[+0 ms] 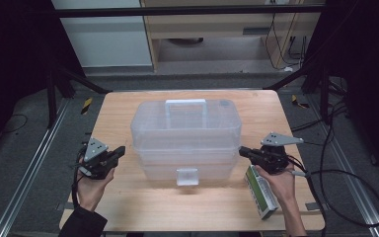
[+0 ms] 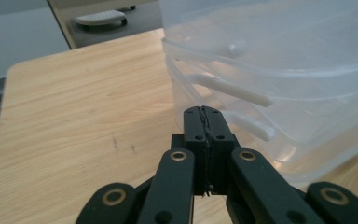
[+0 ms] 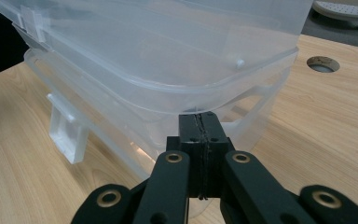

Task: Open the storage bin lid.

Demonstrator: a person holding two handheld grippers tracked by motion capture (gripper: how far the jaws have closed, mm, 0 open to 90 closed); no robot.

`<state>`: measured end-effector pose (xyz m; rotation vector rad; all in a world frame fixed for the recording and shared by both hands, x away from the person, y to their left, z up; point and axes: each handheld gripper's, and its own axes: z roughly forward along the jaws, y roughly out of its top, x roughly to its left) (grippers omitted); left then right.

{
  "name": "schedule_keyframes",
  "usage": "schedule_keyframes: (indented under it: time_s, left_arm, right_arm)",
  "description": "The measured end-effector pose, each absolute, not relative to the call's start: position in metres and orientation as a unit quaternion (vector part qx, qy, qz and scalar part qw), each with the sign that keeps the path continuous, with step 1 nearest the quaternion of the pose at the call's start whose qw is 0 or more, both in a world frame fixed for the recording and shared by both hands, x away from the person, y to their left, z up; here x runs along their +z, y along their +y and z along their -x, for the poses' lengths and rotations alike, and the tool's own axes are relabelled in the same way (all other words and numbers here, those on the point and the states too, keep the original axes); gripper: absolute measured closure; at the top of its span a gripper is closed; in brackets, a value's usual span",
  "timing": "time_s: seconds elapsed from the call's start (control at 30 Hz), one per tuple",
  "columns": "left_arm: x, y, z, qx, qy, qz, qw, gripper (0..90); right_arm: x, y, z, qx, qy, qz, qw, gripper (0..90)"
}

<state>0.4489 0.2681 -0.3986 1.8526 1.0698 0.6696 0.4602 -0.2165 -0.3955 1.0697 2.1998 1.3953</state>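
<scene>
1. At the bottom edge of the high view, two forearms are seen entering; a dark sleeve [image 1: 81, 224] covers the one at lower left.
2. A green and white carton [image 1: 261, 191] is seen lying flat on the wooden table [image 1: 128, 207] at lower right, partly under the right hand [image 1: 279, 182].
3. The left gripper [image 1: 121, 150] is held left of centre in the high view, pointed towards the box. In the left gripper view its jaws are pressed together with nothing between them, the tips [image 2: 203, 112] close to the box's lower end wall; whether contact is made cannot be told.
4. The right gripper [image 1: 243, 151] is held right of centre, pointed at the opposite end of the box. In the right gripper view its jaws are likewise brought fully together on nothing, and their tips [image 3: 199, 116] are seen just under the overhanging rim of the lid.
5. The clear plastic storage box [image 1: 186, 138] is placed at the middle of the table, between the two grippers, with its lid on. A front latch [image 1: 186, 176] is seen at the near side, and a white carry handle [image 1: 185, 103] lies across the top.
6. In the right gripper view a round cable hole [image 3: 323, 64] is seen in the tabletop at upper right.
7. Beyond the far table edge, grey floor and pale cabinets [image 1: 217, 29] are seen at the top of the high view.
</scene>
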Motion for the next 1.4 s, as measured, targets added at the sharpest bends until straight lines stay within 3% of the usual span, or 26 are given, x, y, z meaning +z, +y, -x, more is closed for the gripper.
schedule_keyframes:
  time_s: [0.3, 1.4]
  left_arm:
    - [-0.402, 0.259, -0.45, 0.241, 0.414, -0.753, 0.452, 89.4]
    - [-0.374, 0.249, -0.46, 0.272, 0.394, -0.742, 0.468, 89.2]
  right_arm:
    - [-0.396, -0.216, -0.461, 0.489, 0.771, -0.373, 0.164, 90.0]
    - [-0.374, -0.216, -0.473, 0.508, 0.761, -0.365, 0.174, 90.0]
